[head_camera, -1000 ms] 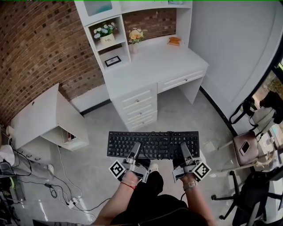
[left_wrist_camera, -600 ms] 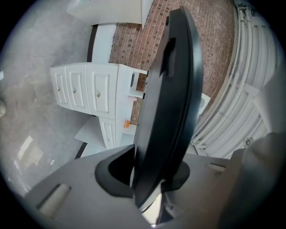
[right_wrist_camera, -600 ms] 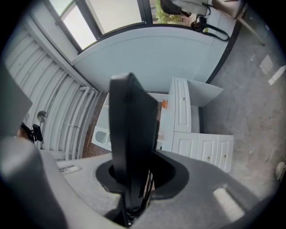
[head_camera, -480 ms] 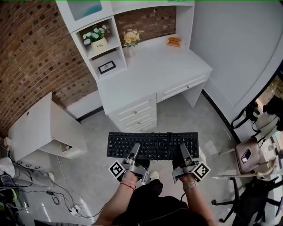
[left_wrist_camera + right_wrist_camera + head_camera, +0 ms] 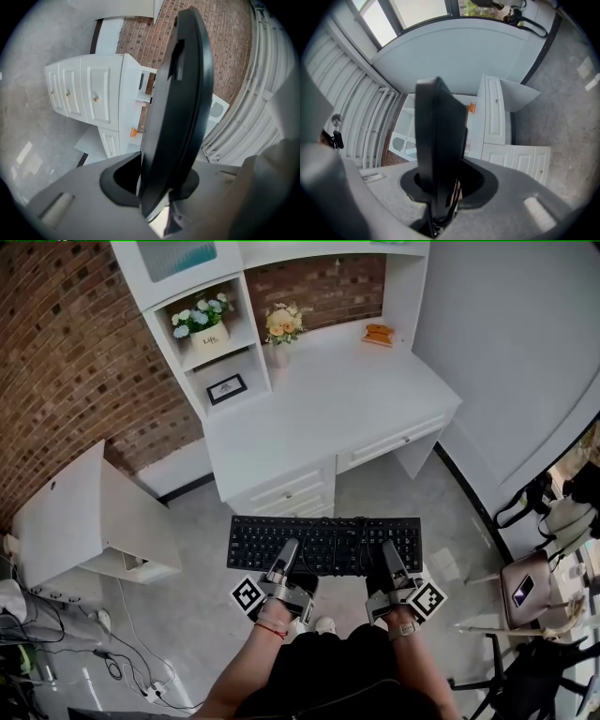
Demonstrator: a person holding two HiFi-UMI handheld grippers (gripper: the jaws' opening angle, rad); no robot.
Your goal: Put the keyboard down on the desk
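A black keyboard (image 5: pixel 323 544) hangs level in the air above the floor, just in front of the white desk (image 5: pixel 328 404). My left gripper (image 5: pixel 288 552) is shut on its near edge left of the middle. My right gripper (image 5: pixel 388 555) is shut on the near edge toward the right end. In the left gripper view the keyboard (image 5: pixel 180 103) stands edge-on between the jaws, and the right gripper view shows the keyboard (image 5: pixel 438 140) the same way, with its coiled cable tucked at the jaws.
The desk carries a hutch with a flower pot (image 5: pixel 208 329), a small frame (image 5: pixel 226 388), a vase of flowers (image 5: pixel 281 329) and an orange object (image 5: pixel 379 334). A white cabinet (image 5: pixel 89 512) lies tipped at left. Cables (image 5: pixel 56 648) run on the floor; a stool with a phone (image 5: pixel 525 589) stands right.
The head view has moved toward the desk, so the desk looks larger and nearer. Both grippers keep the same hold on the keyboard.
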